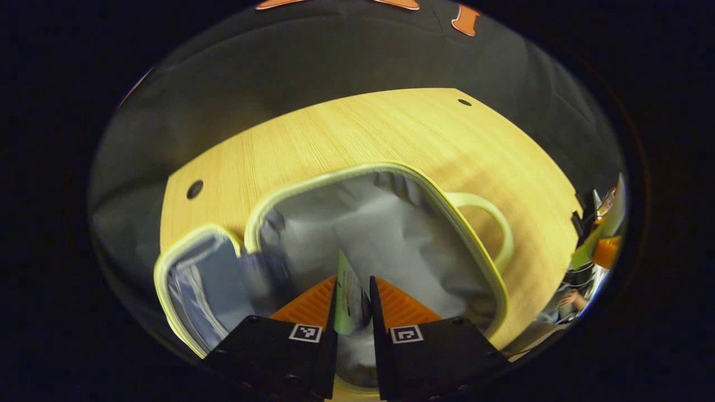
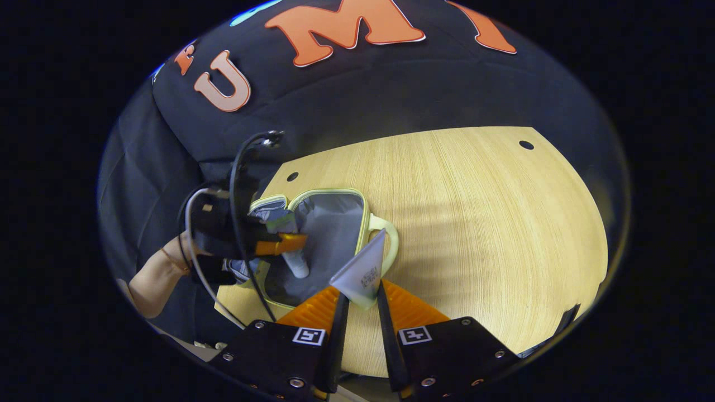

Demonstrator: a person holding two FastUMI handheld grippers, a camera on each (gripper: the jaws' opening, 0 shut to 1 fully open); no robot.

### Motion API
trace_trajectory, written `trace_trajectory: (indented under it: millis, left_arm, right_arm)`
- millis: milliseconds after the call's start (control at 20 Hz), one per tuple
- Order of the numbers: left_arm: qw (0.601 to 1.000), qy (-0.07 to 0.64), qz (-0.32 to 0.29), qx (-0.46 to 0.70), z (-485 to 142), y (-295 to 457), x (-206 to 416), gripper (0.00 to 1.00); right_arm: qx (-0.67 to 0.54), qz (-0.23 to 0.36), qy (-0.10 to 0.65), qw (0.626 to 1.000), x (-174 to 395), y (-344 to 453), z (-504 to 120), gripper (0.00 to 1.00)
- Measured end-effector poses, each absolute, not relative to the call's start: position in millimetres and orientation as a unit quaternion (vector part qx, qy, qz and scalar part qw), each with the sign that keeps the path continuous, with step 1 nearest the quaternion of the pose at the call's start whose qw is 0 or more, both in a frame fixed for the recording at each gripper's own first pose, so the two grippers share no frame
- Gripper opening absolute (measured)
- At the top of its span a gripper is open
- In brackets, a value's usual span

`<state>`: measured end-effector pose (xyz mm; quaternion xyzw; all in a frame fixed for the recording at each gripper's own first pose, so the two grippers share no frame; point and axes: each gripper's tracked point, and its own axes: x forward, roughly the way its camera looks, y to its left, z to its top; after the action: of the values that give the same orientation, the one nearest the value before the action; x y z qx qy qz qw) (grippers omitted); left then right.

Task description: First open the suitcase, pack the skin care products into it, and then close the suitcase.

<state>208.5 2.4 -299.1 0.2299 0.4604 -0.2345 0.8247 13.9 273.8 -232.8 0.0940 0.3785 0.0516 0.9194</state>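
1. We see the suitcase [image 2: 329,223] lying open on the wooden worktop [image 2: 475,223], its grey lining exposed.
2. The left gripper [image 1: 353,304] has its jaws closed on a green-white tube [image 1: 349,298], held above the open suitcase.
3. The right gripper [image 2: 362,304] has its jaws clamped on a pale tube [image 2: 363,276], just beside the suitcase handle [image 2: 391,240].

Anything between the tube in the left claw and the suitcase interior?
Nothing visible. The tube, held in the left claw, hangs above the open suitcase, with bare grey lining beneath it.
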Motion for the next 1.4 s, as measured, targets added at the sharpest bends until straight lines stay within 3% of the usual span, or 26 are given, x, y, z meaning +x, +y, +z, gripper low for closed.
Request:
trace_trajectory:
  millis: [400,700,750,850,1000,1100,1150,1200,1400]
  left_arm:
    - [0.809,0.499,-0.234,0.204,-328,-4,218,0.3]
    - [0.853,0.436,-0.284,0.043,-237,-11,165,0.29]
    - [0.863,0.417,-0.283,0.024,-221,0,160,0.33]
    - [0.884,0.384,-0.265,-0.004,-193,25,156,0.51]
    - [0.904,0.353,-0.236,-0.052,-160,65,148,0.96]
    - [0.916,0.335,-0.207,-0.071,-146,97,142,0.95]
    - [0.922,0.329,-0.189,-0.077,-141,113,135,1.0]
    - [0.927,0.325,-0.169,-0.083,-136,129,127,0.95]
    - [0.939,0.313,-0.093,-0.109,-97,193,75,0.96]
  right_arm:
    - [0.095,0.047,0.378,0.92,14,272,-231,0.34]
    - [0.1,0.071,0.38,0.917,19,281,-228,0.34]
    - [0.095,0.077,0.381,0.916,22,287,-227,0.34]
    - [0.083,0.097,0.386,0.914,28,305,-224,0.34]
    - [0.075,0.132,0.4,0.904,38,335,-226,0.34]
    - [0.076,0.158,0.416,0.892,44,361,-234,0.34]
    - [0.078,0.171,0.426,0.885,47,374,-243,0.34]
    - [0.08,0.178,0.438,0.878,51,383,-252,0.34]
    - [0.086,0.174,0.493,0.848,62,391,-280,0.34]
